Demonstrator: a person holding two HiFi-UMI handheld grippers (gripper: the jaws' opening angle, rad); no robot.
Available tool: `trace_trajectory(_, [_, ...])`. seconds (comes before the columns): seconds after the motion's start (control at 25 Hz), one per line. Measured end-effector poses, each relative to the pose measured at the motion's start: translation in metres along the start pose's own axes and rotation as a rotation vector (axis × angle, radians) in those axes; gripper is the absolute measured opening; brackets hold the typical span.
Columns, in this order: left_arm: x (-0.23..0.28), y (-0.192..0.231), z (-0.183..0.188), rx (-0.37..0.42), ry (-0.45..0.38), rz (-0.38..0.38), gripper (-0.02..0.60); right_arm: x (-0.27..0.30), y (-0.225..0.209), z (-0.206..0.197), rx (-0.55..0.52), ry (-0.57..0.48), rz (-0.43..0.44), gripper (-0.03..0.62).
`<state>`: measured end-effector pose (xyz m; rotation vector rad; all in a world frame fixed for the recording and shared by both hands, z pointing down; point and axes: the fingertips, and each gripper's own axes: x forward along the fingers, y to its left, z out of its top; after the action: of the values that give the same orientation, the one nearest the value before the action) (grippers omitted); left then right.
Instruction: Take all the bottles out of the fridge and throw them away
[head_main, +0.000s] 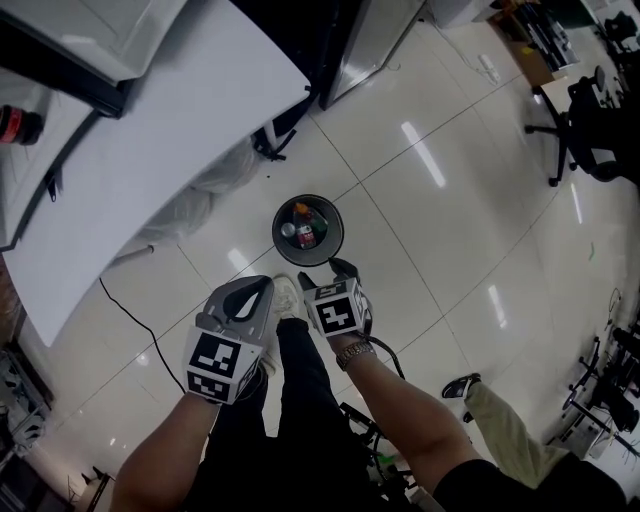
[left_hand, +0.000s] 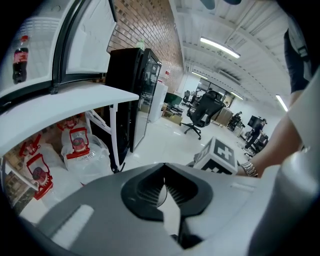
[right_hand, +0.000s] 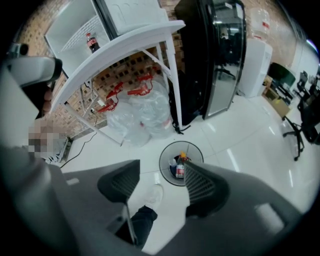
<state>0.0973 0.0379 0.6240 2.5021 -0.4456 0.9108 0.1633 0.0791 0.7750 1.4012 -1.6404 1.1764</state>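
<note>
- Left gripper (left_hand: 164, 181): clenched, the two pads meeting along their length with nothing between them. In the head view it sits at lower centre-left (head_main: 262, 288), over the floor.
- Right gripper (right_hand: 161, 176): released, jaws wide apart and grasping nothing; only floor and a white shoe (right_hand: 152, 195) show through the gap. In the head view it is just right of the left gripper (head_main: 340, 270), near the lower edge of the bin.
- Bin (head_main: 277, 233): round, dark, standing on the tiled floor at frame centre, upright. Several discarded bottles (head_main: 303, 226) lie inside; one has a red label and one an orange cap. The right gripper view shows the same bin (right_hand: 163, 167) and contents (right_hand: 180, 168) just above its right jaw.
- Remaining bottle (head_main: 16, 126): dark, red-labelled, at the upper left of the head view, in the white cabinet (right_hand: 70, 27) on the worktop (head_main: 150, 150); also seen upright at (right_hand: 91, 42) and (left_hand: 19, 52).
- Clear bags (right_hand: 145, 115) lie under the worktop.
</note>
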Motion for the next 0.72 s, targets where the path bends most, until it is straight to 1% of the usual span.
trace_trajectory(0.48, [-0.061,0.004,0.038,0.0,-0.09,0.121,0.005,-0.063,0.045,0.069,-0.145,-0.136,0.058,0.276])
trace_trajectory(0.72, [-0.109,0.011,0.053,-0.018,-0.161,0.204,0.005,-0.106,0.088,0.106,-0.213,-0.231,0.11,0.276])
